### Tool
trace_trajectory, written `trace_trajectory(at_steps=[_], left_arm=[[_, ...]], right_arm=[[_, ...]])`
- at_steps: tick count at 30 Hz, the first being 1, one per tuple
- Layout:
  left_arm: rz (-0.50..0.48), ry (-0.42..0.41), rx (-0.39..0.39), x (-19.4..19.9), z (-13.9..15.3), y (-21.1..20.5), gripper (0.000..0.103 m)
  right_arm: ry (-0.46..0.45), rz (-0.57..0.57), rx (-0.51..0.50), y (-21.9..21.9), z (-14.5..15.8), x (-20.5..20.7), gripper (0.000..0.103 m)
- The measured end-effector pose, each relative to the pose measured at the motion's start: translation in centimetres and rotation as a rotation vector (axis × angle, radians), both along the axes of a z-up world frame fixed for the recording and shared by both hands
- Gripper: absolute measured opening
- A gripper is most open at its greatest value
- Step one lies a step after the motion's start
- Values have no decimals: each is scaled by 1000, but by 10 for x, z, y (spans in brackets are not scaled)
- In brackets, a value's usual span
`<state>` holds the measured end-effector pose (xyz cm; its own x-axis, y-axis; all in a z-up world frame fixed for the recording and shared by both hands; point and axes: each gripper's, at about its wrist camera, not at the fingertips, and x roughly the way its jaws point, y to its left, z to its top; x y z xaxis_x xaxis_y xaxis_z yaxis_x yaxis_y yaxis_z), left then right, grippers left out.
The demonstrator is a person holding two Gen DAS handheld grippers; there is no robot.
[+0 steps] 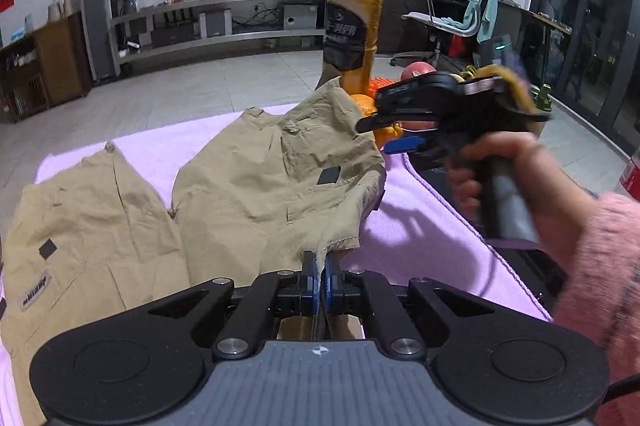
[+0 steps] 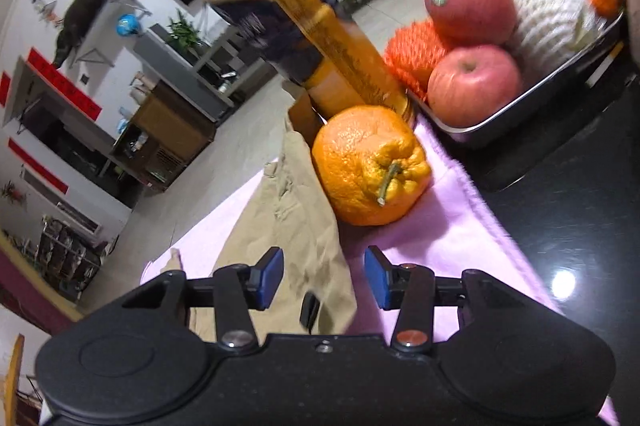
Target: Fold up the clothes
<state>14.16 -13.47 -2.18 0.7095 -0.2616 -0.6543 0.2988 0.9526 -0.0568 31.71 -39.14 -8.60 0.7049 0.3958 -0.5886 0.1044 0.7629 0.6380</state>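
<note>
Meanwhile, one pinch set, the other pending

Khaki cargo shorts (image 1: 248, 194) lie spread on the pink blanket (image 1: 420, 234), their far corner just beside the orange juice bottle (image 1: 354, 22). The left gripper (image 1: 319, 276) is clamped on the near hem; the right gripper (image 2: 324, 278) hovers with its fingers spread over the edge of the shorts nearest the bottle. For a clean fold, the right should probably pinch that edge squarely, clear of the bumpy orange (image 2: 370, 166) beside the bottle, then lift both evenly. Lettering on the bottle label and the shorts' patch is too blurred to read
</note>
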Motion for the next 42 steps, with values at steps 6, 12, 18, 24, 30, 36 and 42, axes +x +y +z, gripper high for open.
trace_trajectory(at_steps=[6, 12, 18, 24, 30, 36, 42], left_arm=[[-11, 31, -77, 2, -6, 20, 4], [-16, 51, -232, -12, -4, 62, 4], [2, 67, -383, -26, 1, 114, 3], [137, 47, -468, -51, 12, 201, 3], [387, 129, -523, -74, -17, 284, 3], [617, 303, -499, -67, -51, 322, 4], [630, 242, -404, -70, -36, 310, 12]], right_arm=[[-20, -19, -14, 12, -4, 21, 4], [-176, -12, -270, 91, 60, 5, 4], [-308, 26, -580, 201, 125, -10, 4], [-430, 140, -818, 330, 168, -18, 1], [-428, 433, -798, 477, 131, -18, 1], [-67, 748, -544, 568, 26, 11, 21], [-22, 678, -466, 526, 27, 11, 31]])
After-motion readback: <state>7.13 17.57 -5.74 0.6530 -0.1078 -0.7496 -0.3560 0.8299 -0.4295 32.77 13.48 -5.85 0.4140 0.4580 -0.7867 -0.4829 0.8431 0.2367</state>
